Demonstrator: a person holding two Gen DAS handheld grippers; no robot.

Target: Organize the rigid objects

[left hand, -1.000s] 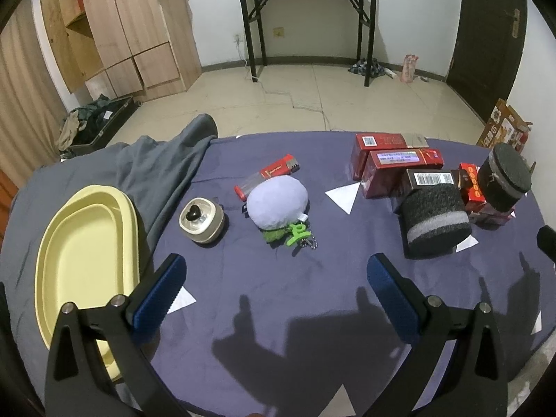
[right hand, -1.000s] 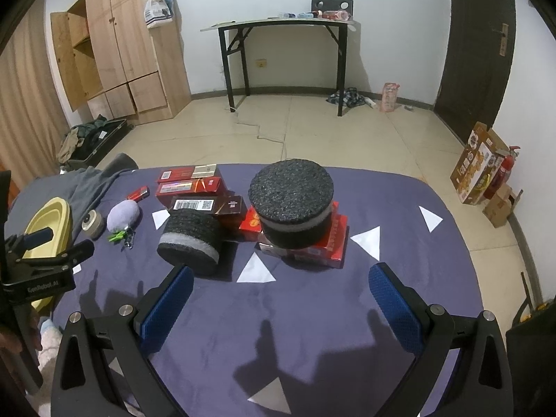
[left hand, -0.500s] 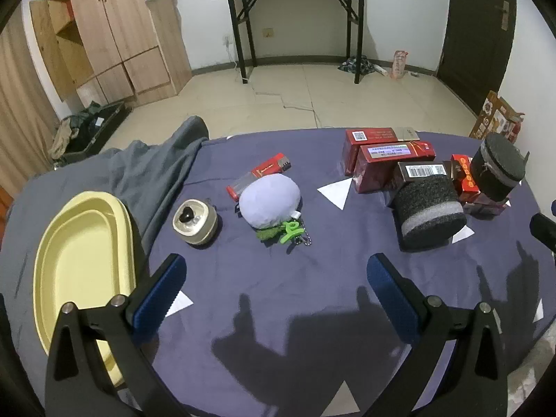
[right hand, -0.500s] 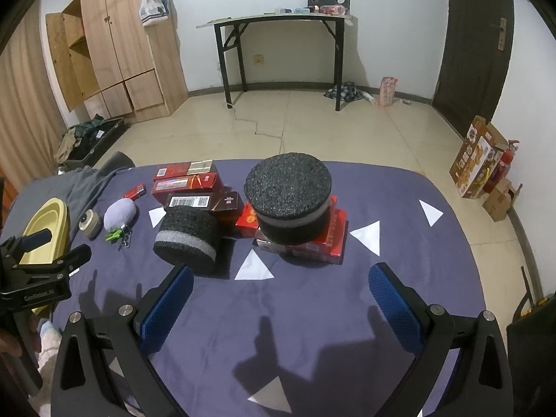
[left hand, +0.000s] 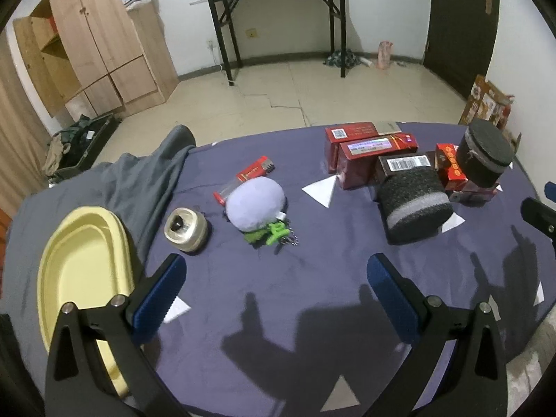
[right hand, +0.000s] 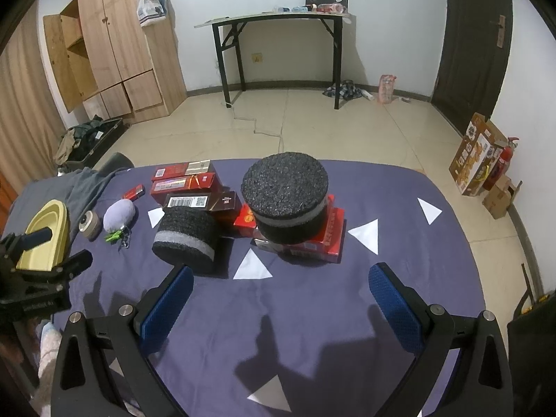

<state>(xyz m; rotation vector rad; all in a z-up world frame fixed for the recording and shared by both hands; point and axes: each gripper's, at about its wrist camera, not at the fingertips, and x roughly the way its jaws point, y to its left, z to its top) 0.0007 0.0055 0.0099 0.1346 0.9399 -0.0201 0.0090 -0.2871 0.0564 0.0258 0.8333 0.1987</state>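
On the purple cloth lie several red boxes, two black foam cylinders, one on the cloth and one standing on red boxes, a lilac plush pouch with a green clip, a small round tin, a red lighter and a yellow tray at the left. My left gripper is open and empty, held back from the pouch. My right gripper is open and empty, in front of the cylinders.
A grey garment lies over the table's far left corner beside the tray. White paper triangles dot the cloth. Beyond the table are a black folding desk, wooden cabinets and cardboard boxes on the floor.
Both grippers have pulled back and risen slightly, so the objects look a little farther away. Nothing on the table has moved and both grippers stay open.
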